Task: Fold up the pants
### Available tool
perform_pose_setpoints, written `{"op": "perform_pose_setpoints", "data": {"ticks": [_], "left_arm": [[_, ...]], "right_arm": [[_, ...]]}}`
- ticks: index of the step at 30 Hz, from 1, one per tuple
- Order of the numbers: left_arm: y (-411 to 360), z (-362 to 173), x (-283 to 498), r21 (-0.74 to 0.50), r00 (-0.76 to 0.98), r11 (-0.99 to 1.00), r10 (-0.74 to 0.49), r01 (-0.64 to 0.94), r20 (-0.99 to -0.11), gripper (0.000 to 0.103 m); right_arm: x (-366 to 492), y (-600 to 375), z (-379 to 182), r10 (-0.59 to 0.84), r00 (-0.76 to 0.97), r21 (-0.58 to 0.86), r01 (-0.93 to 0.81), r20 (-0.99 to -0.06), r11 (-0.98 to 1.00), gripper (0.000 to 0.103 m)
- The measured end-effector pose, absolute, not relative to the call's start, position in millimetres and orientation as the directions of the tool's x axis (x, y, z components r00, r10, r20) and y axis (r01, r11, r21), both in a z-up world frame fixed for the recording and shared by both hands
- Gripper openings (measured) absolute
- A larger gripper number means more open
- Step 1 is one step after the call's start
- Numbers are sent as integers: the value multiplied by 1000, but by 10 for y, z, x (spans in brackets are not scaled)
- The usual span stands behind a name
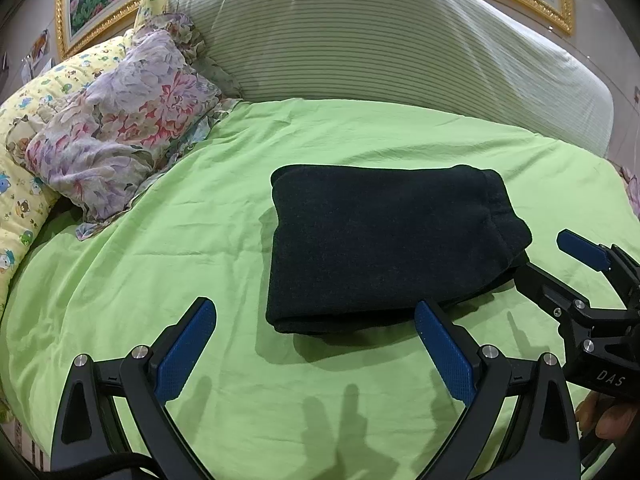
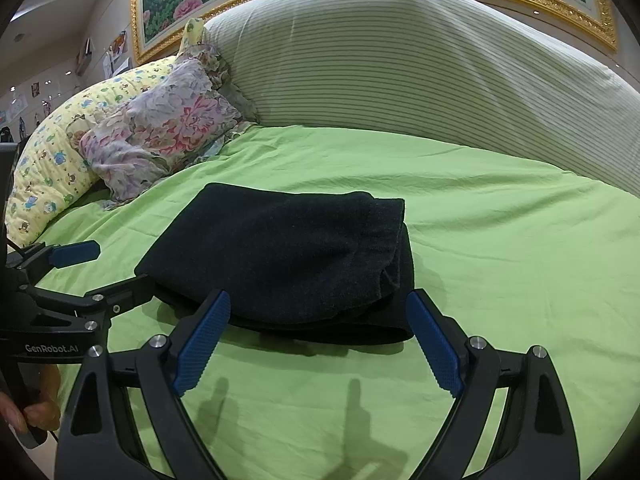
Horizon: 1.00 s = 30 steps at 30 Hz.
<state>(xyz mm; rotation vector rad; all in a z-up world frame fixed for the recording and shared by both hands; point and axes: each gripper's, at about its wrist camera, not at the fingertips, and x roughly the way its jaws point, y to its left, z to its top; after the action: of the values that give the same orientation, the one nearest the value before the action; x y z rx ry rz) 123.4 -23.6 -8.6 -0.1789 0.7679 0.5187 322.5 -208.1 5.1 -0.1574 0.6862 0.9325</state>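
The dark pants point(image 1: 384, 248) lie folded into a thick rectangle on the green bedsheet point(image 1: 200, 208); they also show in the right wrist view point(image 2: 288, 256). My left gripper point(image 1: 316, 344) is open and empty, just in front of the bundle's near edge. My right gripper point(image 2: 320, 340) is open and empty, its fingertips at the bundle's near edge, one on each side. The right gripper point(image 1: 552, 264) shows in the left wrist view beside the bundle's right end. The left gripper point(image 2: 116, 264) shows in the right wrist view at the bundle's left corner.
A floral pillow point(image 1: 120, 128) and a yellow cartoon-print pillow point(image 1: 24, 184) lie at the back left. A large striped cushion point(image 1: 380, 40) stands along the back under a gold-framed picture point(image 1: 100, 4). Green sheet stretches right of the pants point(image 2: 520, 240).
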Motion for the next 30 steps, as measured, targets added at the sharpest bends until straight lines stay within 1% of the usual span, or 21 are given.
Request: {"op": "perform_pose_setpoints", "data": {"ticks": [11,30], "left_arm": [[-194,-67,1237,31,598,853,390,-521,-701,100],[-73,-26,1288,-12,594,850,358,-527,-720,100]], "right_arm": [[3232,-2082,68,685,410,161,-778,-602,607,90],[3289,-2079,88,672,422,163,-762,-609,626,90]]}}
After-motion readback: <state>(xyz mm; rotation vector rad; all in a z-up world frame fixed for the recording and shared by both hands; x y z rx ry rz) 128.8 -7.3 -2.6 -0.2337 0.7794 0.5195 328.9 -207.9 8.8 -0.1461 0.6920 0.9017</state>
